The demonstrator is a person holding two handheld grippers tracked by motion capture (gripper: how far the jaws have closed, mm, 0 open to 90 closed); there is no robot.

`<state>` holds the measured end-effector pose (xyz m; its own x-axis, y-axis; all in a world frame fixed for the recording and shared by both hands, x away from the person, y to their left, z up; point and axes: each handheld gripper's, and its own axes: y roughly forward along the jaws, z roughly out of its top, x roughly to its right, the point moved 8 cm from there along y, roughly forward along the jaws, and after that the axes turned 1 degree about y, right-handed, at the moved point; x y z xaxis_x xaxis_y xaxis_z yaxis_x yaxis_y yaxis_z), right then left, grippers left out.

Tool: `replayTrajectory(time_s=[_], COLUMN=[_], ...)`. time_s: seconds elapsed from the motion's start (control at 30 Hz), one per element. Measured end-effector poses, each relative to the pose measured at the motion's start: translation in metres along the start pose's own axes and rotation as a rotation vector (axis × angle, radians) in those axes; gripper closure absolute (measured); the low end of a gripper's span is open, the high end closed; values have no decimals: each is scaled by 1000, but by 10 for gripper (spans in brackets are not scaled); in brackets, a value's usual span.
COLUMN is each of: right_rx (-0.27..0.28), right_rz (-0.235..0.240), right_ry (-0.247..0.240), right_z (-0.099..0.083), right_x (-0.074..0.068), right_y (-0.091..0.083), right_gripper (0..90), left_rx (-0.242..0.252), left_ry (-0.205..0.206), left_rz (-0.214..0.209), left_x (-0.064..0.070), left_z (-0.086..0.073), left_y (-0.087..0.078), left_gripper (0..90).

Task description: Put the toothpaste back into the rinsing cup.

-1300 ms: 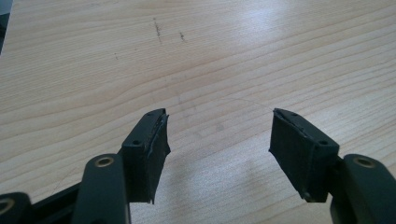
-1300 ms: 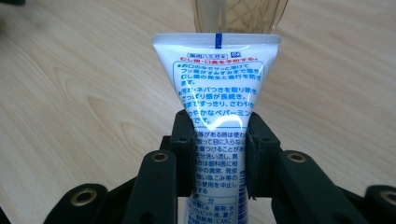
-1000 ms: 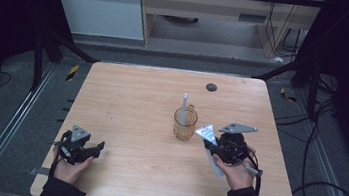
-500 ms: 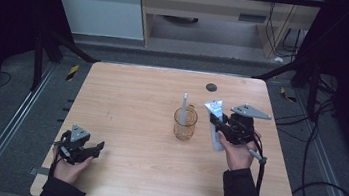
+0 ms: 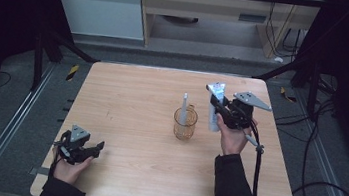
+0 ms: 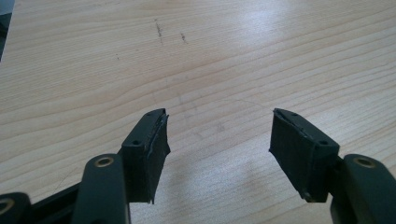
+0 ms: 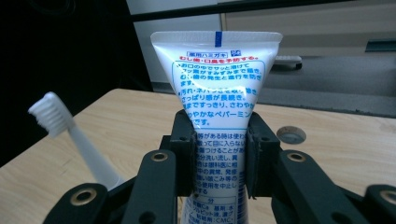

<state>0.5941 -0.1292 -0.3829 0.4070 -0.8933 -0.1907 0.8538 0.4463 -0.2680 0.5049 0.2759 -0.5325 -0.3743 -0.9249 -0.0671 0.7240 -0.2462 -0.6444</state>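
The right hand-held gripper (image 5: 221, 111) is clamped on an upright toothpaste tube (image 7: 215, 98) just right of the glass cup (image 5: 185, 123) holding a toothbrush (image 7: 65, 130), while the left hand-held gripper (image 6: 219, 149), jaws apart, rests on the table (image 5: 132, 98) well left of the cup.

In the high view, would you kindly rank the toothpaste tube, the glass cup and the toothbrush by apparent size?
1. Toothpaste tube, though it is lifted toward the camera.
2. Glass cup, close behind.
3. Toothbrush, partly hidden inside the cup, so this is unsure.

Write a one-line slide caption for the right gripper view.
Right tongs clamp an upright white toothpaste tube; a toothbrush stands at left.
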Motion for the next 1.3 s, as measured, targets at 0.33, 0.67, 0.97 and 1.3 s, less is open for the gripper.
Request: replayTrajectory(time_s=[0.33,0.67,0.97,1.3], right_rx=[81,118,114,115], right_rz=[-3,20,35,64], right_ry=[8,45,46,60], right_z=[14,13,4,-4], right_x=[-4,-12,-20,-29], right_y=[18,40,56,66], right_gripper=[693,693,693,691], left_rx=[-2,-1,0,-1], left_ry=[-2,1,-1,-1], left_rz=[0,-1,0,-2], left_x=[-1,-1,-1,-1], left_z=[0,0,0,0], left_y=[1,0,1,1], left_gripper=[363,363,363,363])
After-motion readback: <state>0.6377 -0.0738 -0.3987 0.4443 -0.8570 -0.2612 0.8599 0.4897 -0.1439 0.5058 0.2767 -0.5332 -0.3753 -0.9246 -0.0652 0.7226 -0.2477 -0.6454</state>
